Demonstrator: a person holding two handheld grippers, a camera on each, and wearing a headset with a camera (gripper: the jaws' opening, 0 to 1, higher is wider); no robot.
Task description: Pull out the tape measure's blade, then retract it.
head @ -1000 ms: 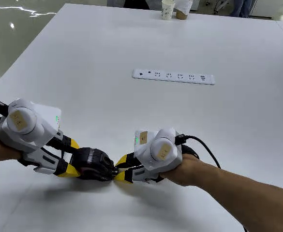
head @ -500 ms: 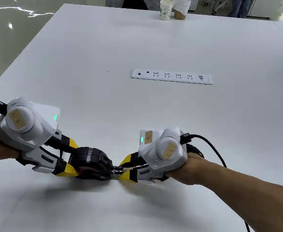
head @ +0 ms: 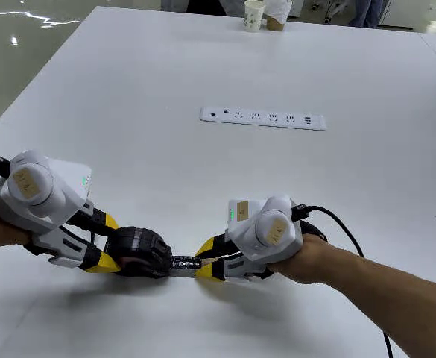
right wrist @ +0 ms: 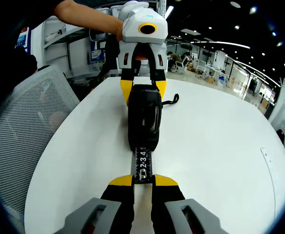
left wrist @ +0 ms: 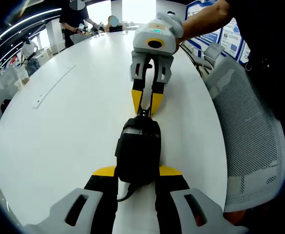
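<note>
In the head view, my left gripper (head: 112,242) is clamped across the black tape measure (head: 139,252). The tape measure rests on the white table (head: 203,171), close to me. My right gripper (head: 205,261) is closed on the blade (head: 184,263), and a short stretch of blade shows between the case and my jaws. A power strip (head: 262,118) lies well apart, farther up the table.

In the left gripper view, the tape measure (left wrist: 138,146) sits between my yellow tips, gripped by its sides. Its mouth points straight at the right gripper (left wrist: 144,100). I judge this a good hold: the case should not twist if the pull runs in line with it.

In the right gripper view, the blade (right wrist: 142,165) runs straight from the case into my jaws, numbers up, flat and unkinked. The pull-out looks barely begun.

To do it well, I would draw the right gripper straight away along the blade's line, low over the table and steady, while the left pins the case. Pulling sideways or lifting could bend the blade or drag it out of the pinch. For the return, I would walk it back under grip rather than let it snap.
</note>
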